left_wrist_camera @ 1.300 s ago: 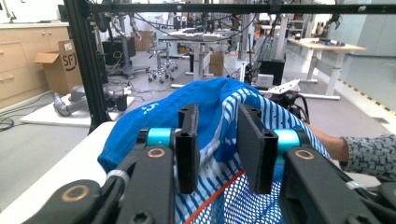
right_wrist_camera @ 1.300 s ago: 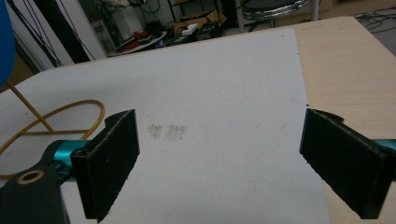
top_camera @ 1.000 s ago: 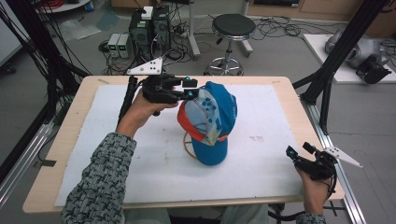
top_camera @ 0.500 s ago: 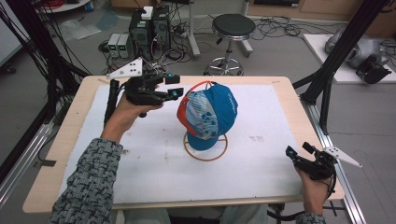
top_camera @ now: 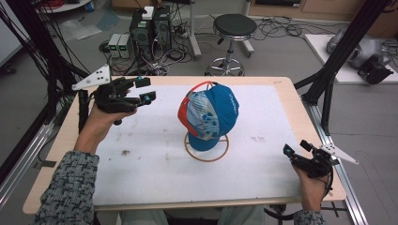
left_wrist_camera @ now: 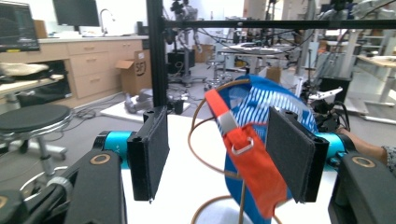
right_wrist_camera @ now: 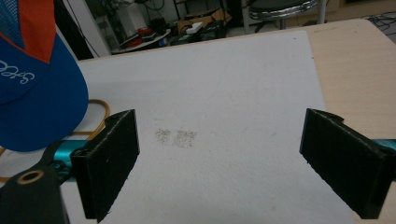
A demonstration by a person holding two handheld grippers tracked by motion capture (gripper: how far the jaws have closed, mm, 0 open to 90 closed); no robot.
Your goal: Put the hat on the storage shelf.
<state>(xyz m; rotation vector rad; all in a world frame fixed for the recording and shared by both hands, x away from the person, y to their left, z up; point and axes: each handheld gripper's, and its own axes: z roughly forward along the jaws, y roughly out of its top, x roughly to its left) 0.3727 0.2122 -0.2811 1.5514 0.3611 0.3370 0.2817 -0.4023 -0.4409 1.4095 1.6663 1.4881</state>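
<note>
Sitting mid-surface: blue cap (top_camera: 213,115) on a wire stand (top_camera: 207,148), ring base flat on the white mat (top_camera: 155,164). Cap hangs tilted, long axis running up-down; crown faces the far-right side, orange rear panel and strap (left_wrist_camera: 243,149) face the left hand-held gripper. Metal strap buckle shows in the left gripper view. White script on the blue panel, too small to read in the high view; right gripper view shows a fragment, not legible.

Left hand-held gripper (top_camera: 146,90) raised over the far-left part of the surface, jaws wide apart, nothing between them, aimed at the cap and well apart from it. Grey plate on top.

Right hand-held gripper (top_camera: 293,151) low at the near-right corner, jaws spread wide, empty, pointing across the mat toward the cap's side.

Open mat all around the stand, widest on the near side. Faint smudge (right_wrist_camera: 176,136) on the mat right of the stand. Black frame posts (top_camera: 328,75) at both sides of the surface; stool (top_camera: 234,28) beyond the far edge.
</note>
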